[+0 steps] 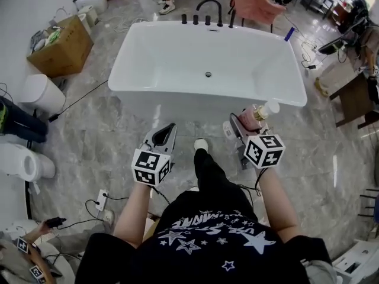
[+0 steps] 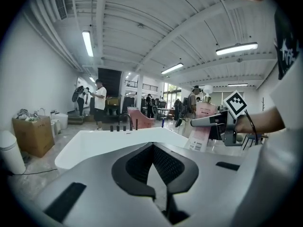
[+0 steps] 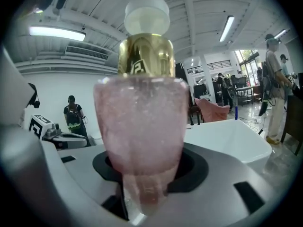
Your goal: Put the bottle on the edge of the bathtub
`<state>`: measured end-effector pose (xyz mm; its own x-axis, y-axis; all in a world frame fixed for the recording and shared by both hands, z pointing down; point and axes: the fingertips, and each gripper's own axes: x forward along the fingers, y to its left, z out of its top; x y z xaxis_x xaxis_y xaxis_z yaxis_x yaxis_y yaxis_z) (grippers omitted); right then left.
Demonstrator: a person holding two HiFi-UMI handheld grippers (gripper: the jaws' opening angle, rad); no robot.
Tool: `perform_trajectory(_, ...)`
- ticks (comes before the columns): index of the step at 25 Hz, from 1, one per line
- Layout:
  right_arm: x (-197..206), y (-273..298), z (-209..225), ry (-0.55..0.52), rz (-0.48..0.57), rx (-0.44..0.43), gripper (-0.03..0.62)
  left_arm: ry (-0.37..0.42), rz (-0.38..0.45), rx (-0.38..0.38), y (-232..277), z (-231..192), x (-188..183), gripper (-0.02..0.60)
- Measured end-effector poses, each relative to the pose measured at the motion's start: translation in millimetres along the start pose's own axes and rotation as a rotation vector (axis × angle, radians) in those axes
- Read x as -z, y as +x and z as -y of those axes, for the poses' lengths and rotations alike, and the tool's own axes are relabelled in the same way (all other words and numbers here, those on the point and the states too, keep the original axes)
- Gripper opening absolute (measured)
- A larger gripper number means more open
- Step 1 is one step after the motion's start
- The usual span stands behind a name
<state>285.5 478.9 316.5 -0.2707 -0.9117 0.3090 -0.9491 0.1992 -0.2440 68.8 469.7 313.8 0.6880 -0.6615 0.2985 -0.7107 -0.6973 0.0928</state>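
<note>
A pink glass bottle [image 1: 259, 113] with a gold collar and a white cap stands upright in my right gripper [image 1: 246, 122], which is shut on its lower body; in the right gripper view the bottle [image 3: 142, 119] fills the middle between the jaws of that gripper [image 3: 142, 193]. It hangs just in front of the near right rim of the white bathtub [image 1: 207, 93], over the floor. My left gripper [image 1: 167, 132] is held beside it on the left, shut and empty, its jaws meeting in the left gripper view [image 2: 154, 167]. From there the bottle [image 2: 202, 124] shows at the right.
A black faucet [image 1: 210, 7] with knobs stands on the tub's far rim, and a pink chair [image 1: 254, 2] is behind it. A cardboard box [image 1: 59, 46] and white toilets [image 1: 41, 93] stand at the left. Cables and a power strip [image 1: 102, 200] lie on the marble floor.
</note>
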Motion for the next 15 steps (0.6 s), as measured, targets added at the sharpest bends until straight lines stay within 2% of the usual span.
perform_trajectory(6,-9,99,15,-0.006,-0.022,-0.077,0.224,0.053,-0.042,-0.094,40,-61,-3,0.012)
perform_trajectory(10,-27,179,35,0.02,-0.03,-0.111,0.224,0.017,-0.059,-0.161,84,-121,-14,0.012)
perform_trajectory(15,-58,275,70,0.024,-0.058,-0.142,0.224,-0.017,-0.086,-0.204,153,-184,-35,0.012)
